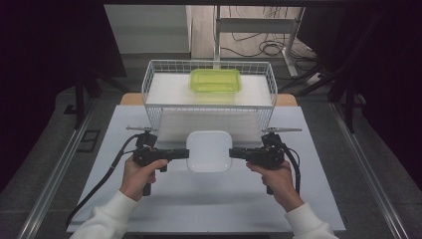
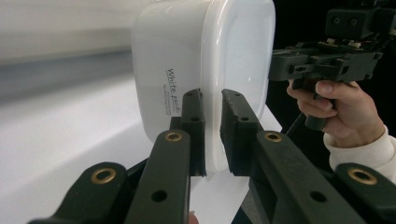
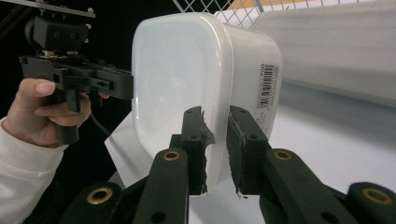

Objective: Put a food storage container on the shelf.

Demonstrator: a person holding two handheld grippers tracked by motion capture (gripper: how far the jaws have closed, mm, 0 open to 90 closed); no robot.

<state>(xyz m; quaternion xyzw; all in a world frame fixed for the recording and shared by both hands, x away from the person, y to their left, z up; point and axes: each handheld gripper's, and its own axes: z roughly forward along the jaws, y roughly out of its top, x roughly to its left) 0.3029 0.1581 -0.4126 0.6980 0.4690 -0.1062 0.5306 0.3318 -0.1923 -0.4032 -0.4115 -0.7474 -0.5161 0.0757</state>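
High view: white container (image 1: 209,151) sits at table (image 1: 318,199) centre, left gripper (image 1: 186,153) clamped on its 9 o'clock rim, right gripper (image 1: 232,153) at 3 o'clock. Judged a two-handed lift toward the wire basket (image 1: 149,84) at 12 o'clock; keep level. One side reads "White pack".

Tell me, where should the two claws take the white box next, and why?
Probably forward and over the wire basket wall. The left claw and right claw each pinch an opposite rim of the white box, held level just in front of the basket, where a green box already sits with free room beside it.
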